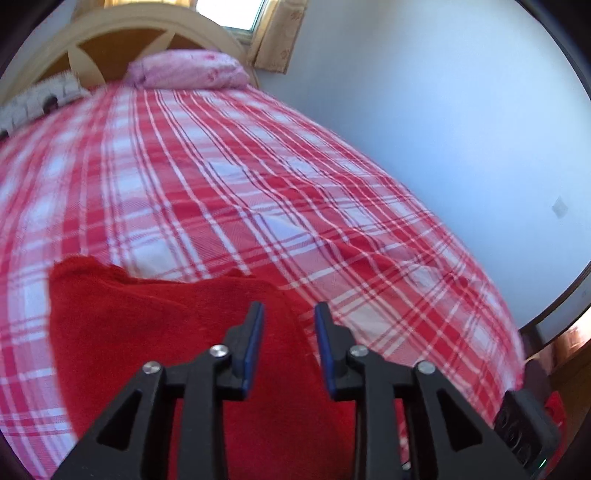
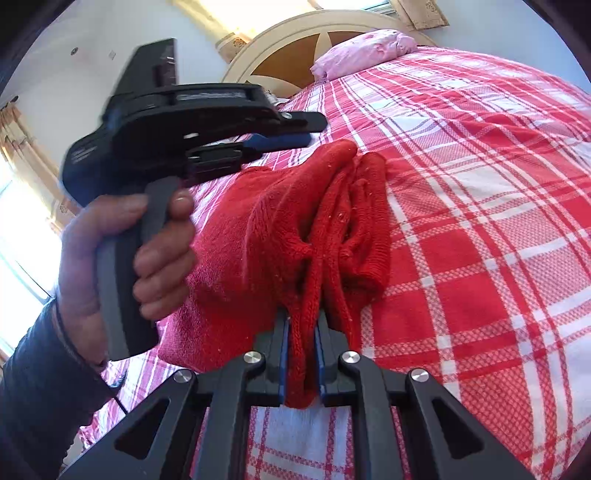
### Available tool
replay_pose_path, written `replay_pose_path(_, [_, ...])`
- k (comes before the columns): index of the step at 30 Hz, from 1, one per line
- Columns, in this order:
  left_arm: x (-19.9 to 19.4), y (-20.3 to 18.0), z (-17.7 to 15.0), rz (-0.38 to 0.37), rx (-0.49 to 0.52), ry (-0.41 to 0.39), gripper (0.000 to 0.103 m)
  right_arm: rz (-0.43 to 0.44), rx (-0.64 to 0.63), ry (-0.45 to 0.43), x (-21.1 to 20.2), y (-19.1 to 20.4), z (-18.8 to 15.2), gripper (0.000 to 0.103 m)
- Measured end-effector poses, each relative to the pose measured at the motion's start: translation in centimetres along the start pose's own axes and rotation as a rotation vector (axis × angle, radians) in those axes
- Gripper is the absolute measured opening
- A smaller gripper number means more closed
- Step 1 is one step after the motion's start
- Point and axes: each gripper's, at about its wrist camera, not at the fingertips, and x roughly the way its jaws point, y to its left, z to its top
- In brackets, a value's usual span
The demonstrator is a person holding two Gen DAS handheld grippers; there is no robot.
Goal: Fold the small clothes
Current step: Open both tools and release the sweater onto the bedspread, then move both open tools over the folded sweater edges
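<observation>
A small red knitted garment [image 2: 280, 229] lies bunched on the red-and-white checked bedspread [image 2: 480, 221]. My right gripper [image 2: 302, 321] is shut on a gathered fold of the garment at its near edge. In the left wrist view the garment [image 1: 155, 332] lies flat under my left gripper [image 1: 289, 314], which is open and empty just above the cloth. The left gripper [image 2: 295, 133] also shows in the right wrist view, held by a hand [image 2: 110, 258] above the garment's far left side.
A pink pillow [image 1: 188, 70] lies at the cream headboard [image 1: 155, 22]. A pale wall [image 1: 443, 110] runs along the bed's right side. A window [image 1: 229, 11] is behind the headboard. The checked bedspread [image 1: 221, 166] stretches beyond the garment.
</observation>
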Motion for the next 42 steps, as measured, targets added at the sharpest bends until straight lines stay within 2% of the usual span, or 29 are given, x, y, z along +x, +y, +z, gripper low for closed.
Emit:
replay_pose_path(1, [-1.1, 0.3, -0.5, 0.036, 0.018, -0.021, 0.040, 0.003, 0.007, -0.003, -0.3, -0.1, -0.1, 0.012])
replay_pose_path(3, [-3.1, 1.5, -1.9, 0.113, 0.034, -0.064, 0.057, -0.001, -0.024, -0.020, -1.2, 0.3, -0.1, 0.013])
replay_pose_path(5, [-4.8, 2.8, -3.5, 0.173, 0.042, -0.092, 0.062, -0.039, -0.048, -0.062, -1.7, 0.3, 1.0, 0.019])
replay_pose_path(6, [-5.3, 3.3, -4.2, 0.201, 0.044, -0.096, 0.062, -0.062, -0.054, -0.089, -2.5, 0.5, 1.2, 0.036])
replay_pose_path(7, [-6.0, 4.0, -5.2, 0.231, 0.042, -0.104, 0.062, -0.075, -0.056, -0.110, -3.1, 0.6, 1.6, 0.068])
replay_pose_path(8, [-6.6, 4.5, -6.1, 0.245, 0.036, -0.109, 0.062, -0.077, -0.061, -0.128, -3.5, 0.7, 2.0, 0.081])
replay_pose_path(9, [-7.2, 5.1, -7.0, 0.258, 0.027, -0.117, 0.064, -0.079, -0.077, -0.146, -3.8, 1.0, 2.7, 0.086])
replay_pose_path(13, [-7.6, 5.9, -9.4, 0.271, -0.010, -0.118, 0.075, -0.095, -0.165, -0.132, -3.0, 3.3, 4.9, 0.086])
replay_pose_path(15, [-7.4, 6.1, -10.2, 0.263, -0.023, -0.124, 0.090, -0.085, -0.173, -0.096, -1.4, 4.1, 6.2, 0.084])
replay_pose_path(17, [-6.8, 6.2, -10.8, 0.248, -0.034, -0.124, 0.097, -0.093, -0.168, -0.050, 0.4, 4.1, 6.9, 0.071])
replay_pose_path(18, [-6.7, 6.2, -11.0, 0.242, -0.039, -0.121, 0.097, -0.097, -0.164, -0.031, 1.3, 4.0, 7.2, 0.044])
replay_pose_path(19, [-6.3, 6.2, -11.2, 0.232, -0.049, -0.120, 0.097, -0.091, -0.163, 0.009, 2.3, 3.8, 7.4, 0.025])
replay_pose_path(20, [-6.2, 6.1, -11.4, 0.222, -0.054, -0.120, 0.097, -0.094, -0.163, 0.048, 3.5, 3.6, 7.5, 0.021])
replay_pose_path(22, [-6.2, 6.1, -11.8, 0.214, -0.058, -0.128, 0.097, -0.128, -0.180, 0.048, 3.4, 3.4, 7.3, 0.008])
replay_pose_path(27, [-5.9, 6.2, -12.4, 0.166, -0.076, -0.138, 0.101, -0.183, -0.170, 0.021, 1.9, 1.7, 7.6, 0.006])
replay_pose_path(31, [-5.4, 5.9, -12.5, 0.172, -0.068, -0.127, 0.101, -0.216, -0.169, 0.047, 3.3, 0.8, 6.8, 0.006])
replay_pose_path(33, [-5.0, 5.7, -12.6, 0.176, -0.058, -0.108, 0.103, -0.209, -0.150, 0.062, 4.3, 0.2, 6.4, 0.006])
replay_pose_path(38, [-4.9, 5.5, -12.8, 0.176, -0.054, -0.104, 0.103, -0.183, -0.124, 0.036, 3.9, 0.1, 6.5, 0.008])
replay_pose_path(39, [-5.0, 5.6, -12.9, 0.172, -0.059, -0.103, 0.103, -0.182, -0.132, 0.026, 3.6, 0.2, 6.5, 0.011])
replay_pose_path(41, [-4.9, 5.9, -12.9, 0.162, -0.071, -0.101, 0.103, -0.201, -0.137, 0.013, 3.2, 0.4, 6.5, 0.050])
replay_pose_path(42, [-4.9, 6.1, -12.9, 0.153, -0.081, -0.098, 0.103, -0.210, -0.130, 0.010, 3.0, 0.3, 6.5, 0.090])
